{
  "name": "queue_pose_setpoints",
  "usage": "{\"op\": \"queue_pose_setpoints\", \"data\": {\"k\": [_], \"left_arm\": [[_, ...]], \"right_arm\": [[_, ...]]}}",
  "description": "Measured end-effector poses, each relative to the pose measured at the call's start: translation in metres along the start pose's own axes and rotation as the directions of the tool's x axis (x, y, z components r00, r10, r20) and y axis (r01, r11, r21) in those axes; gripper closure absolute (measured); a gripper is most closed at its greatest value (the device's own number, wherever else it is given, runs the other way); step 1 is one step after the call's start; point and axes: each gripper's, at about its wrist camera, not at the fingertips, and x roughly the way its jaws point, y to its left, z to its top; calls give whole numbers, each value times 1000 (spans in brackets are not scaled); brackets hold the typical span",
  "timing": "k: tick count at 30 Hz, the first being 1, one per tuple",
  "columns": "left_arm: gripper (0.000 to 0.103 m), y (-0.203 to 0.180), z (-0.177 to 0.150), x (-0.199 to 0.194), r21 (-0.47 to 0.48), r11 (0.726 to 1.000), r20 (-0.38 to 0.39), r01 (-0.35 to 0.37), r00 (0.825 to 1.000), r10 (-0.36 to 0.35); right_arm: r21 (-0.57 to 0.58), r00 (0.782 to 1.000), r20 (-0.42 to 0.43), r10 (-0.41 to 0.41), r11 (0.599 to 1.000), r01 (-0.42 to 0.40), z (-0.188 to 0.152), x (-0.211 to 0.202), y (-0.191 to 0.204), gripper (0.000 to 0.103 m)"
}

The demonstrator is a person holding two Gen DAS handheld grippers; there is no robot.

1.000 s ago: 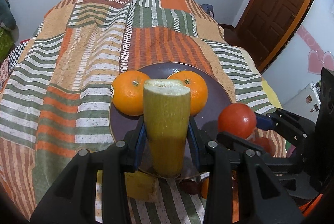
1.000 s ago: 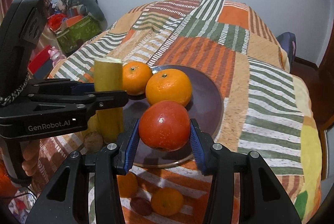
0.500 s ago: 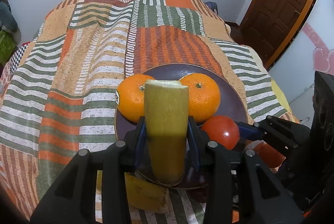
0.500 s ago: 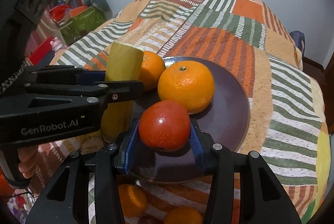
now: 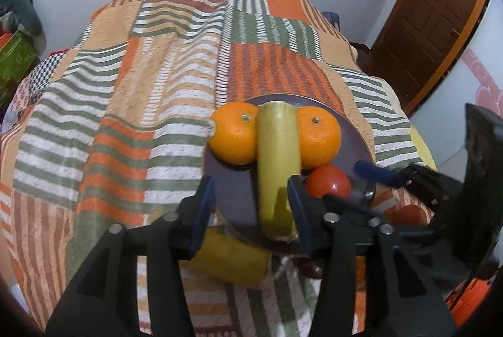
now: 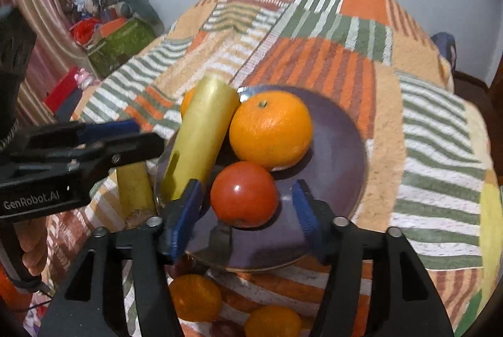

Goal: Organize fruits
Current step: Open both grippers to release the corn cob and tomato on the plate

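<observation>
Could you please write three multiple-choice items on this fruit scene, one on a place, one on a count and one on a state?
1. Where does the yellow-green cane piece lie?
A. on the plate, between the two oranges
B. on the floor
C. inside the green box

2. How many oranges are on the purple plate?
A. none
B. two
C. five

3. In what state is the right gripper?
A. shut on the tomato
B. open, with the tomato free between its jaws
C. out of view

Answers: 1 A, the left view shows it with the left orange and the right orange on either side. 2 B, only those two sit on the plate. 3 B, gaps show on both sides of the tomato, which rests on the plate.
</observation>
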Motion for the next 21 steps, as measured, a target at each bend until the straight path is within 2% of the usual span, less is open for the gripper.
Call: {"op": "queue_pose_setpoints", "data": {"k": [5,11,13,16,21], "left_arm": [[45,11,-11,-13,-25,999,-4,-24,1000,24],[43,15,-29,-22,-50,998,-33,-26,999,25],[42,15,-37,-21,-49,999,-54,-21,998,18],[32,11,-50,-16,-43,999,-84,-24,996,20],[32,4,-64,-4,-31,999,-112,-41,993,37]], "right_arm": [[-22,998,39,-46,999,47,0,-18,1,43],[3,994,73,-77,997,77,-6,-45,-12,42],[16,993,78,-94,996,93,-11,-54,-19,39],[39,989,84,-122,992,119,-18,-65,-28,36],[86,983,56,-177,981,172,-37,-78,-48,36]]}}
